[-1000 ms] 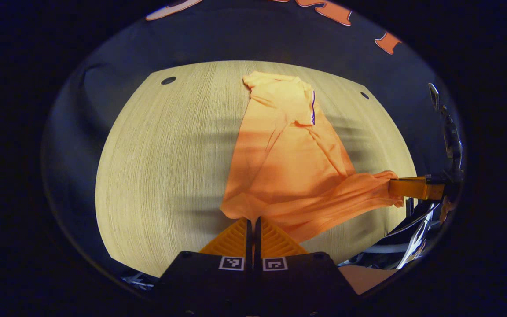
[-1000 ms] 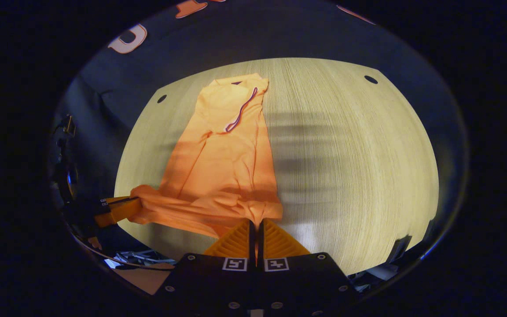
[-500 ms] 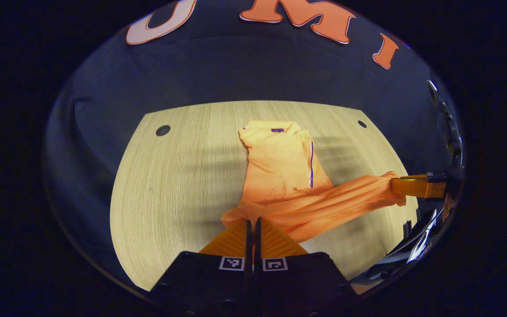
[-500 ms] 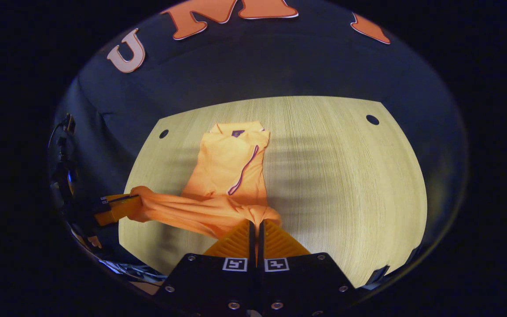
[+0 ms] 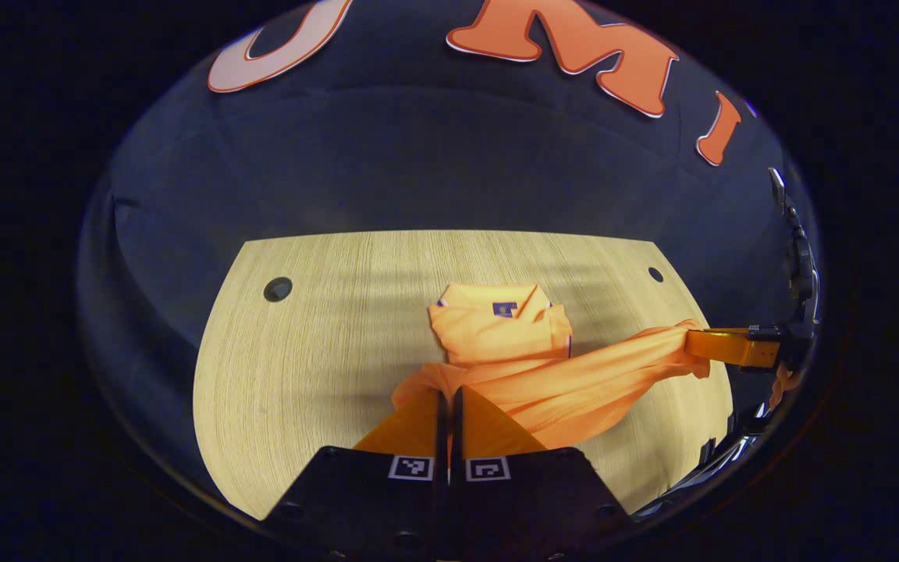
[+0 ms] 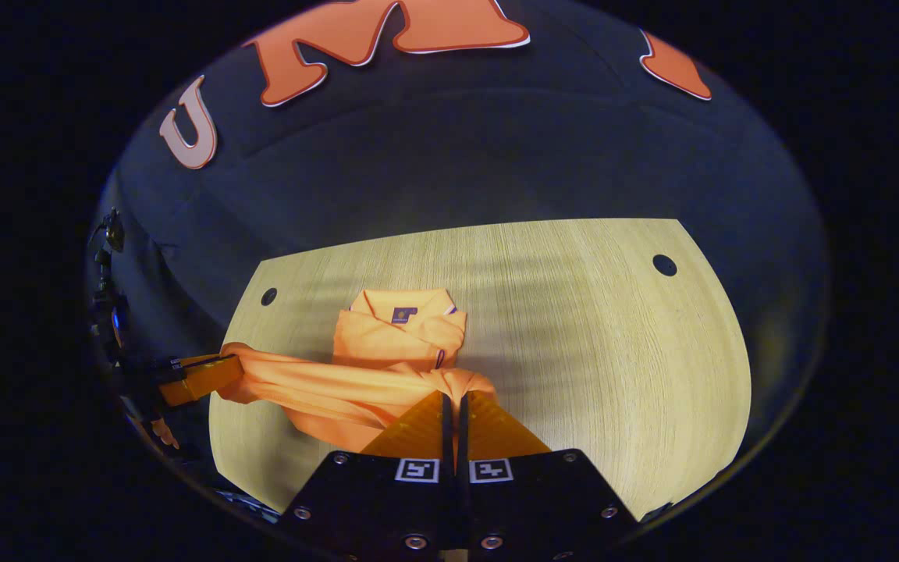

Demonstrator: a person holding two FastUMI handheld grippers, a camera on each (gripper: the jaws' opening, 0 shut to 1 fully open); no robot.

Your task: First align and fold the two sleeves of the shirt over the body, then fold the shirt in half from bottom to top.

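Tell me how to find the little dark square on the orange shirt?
Start at the pale wooden table, then find the orange shirt lying on it. Go to the shirt's far end, where the collar sits. The small dark square label is just inside the collar, the only dark patch amid all that orange cloth.

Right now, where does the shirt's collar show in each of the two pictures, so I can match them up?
Left gripper view: the collar sits just right of centre, beyond the lifted hem, on the table.
Right gripper view: the collar sits left of centre, also beyond the hem.
Shared landmark: the small dark label inside the collar.
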